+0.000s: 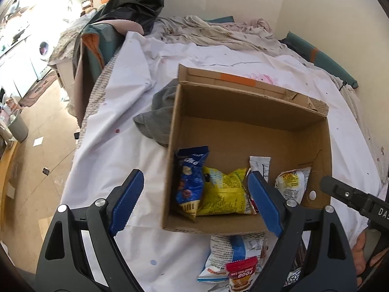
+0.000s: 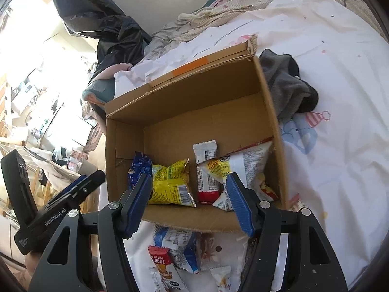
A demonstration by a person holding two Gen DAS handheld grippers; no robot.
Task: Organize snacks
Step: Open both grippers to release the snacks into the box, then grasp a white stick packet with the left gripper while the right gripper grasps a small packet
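Note:
An open cardboard box (image 1: pixel 248 226) (image 2: pixel 189 221) stands on the white bed sheet. Inside lie a blue snack bag (image 1: pixel 190 182) (image 2: pixel 138 168), a yellow packet (image 1: pixel 223 192) (image 2: pixel 170 185), a white-and-red bar (image 1: pixel 260 165) (image 2: pixel 206 170) and a white packet with a yellow label (image 1: pixel 291 182) (image 2: pixel 243 168). My left gripper (image 1: pixel 194 177) hovers open above the box's near left corner, with nothing between its fingers. Open and empty too, my right gripper (image 2: pixel 188 182) hangs over the box's near edge. Loose snack packets (image 1: pixel 233 260) (image 2: pixel 175 250) lie on the sheet in front of the box.
A grey cloth (image 1: pixel 158 119) (image 2: pixel 287 82) lies beside the box. Rumpled bedding (image 1: pixel 218 31) and a black plastic bag (image 1: pixel 136 2) (image 2: pixel 107 24) are at the bed's far end. The floor (image 1: pixel 36 160) drops off past the bed's edge.

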